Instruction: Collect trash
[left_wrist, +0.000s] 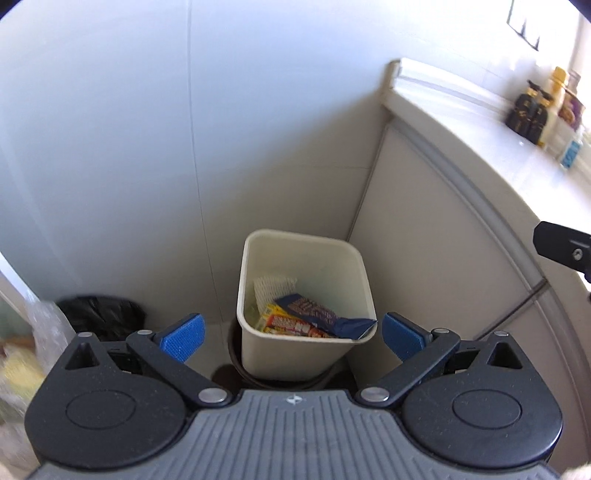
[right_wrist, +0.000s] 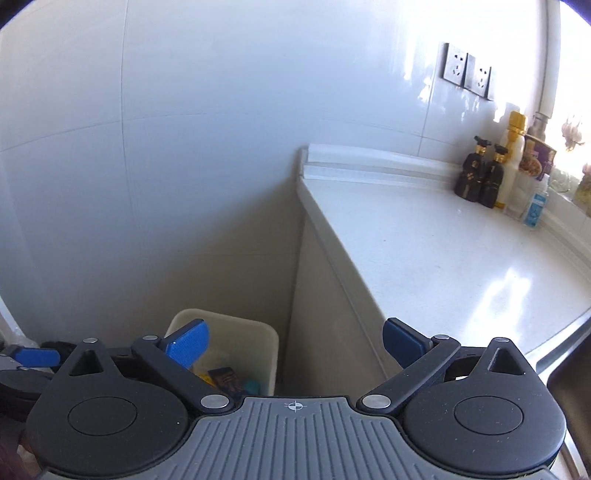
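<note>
From my left wrist camera, the left tongs stand wide apart with nothing between the blue pads. Below them sits the cream bin, tucked into the corner between the wall and the cabinet side, out of the walkway I'd guess. Inside lie a blue wrapper, a yellow-and-red packet and a white foam net, so the trash looks already dropped in. A black bag sits to the bin's left.

From my right wrist camera, the right tongs are also spread and empty, aimed over the gap beside the table. The table looks bare apart from bottles grouped at its far corner, so I judge little remains to collect there.
</note>
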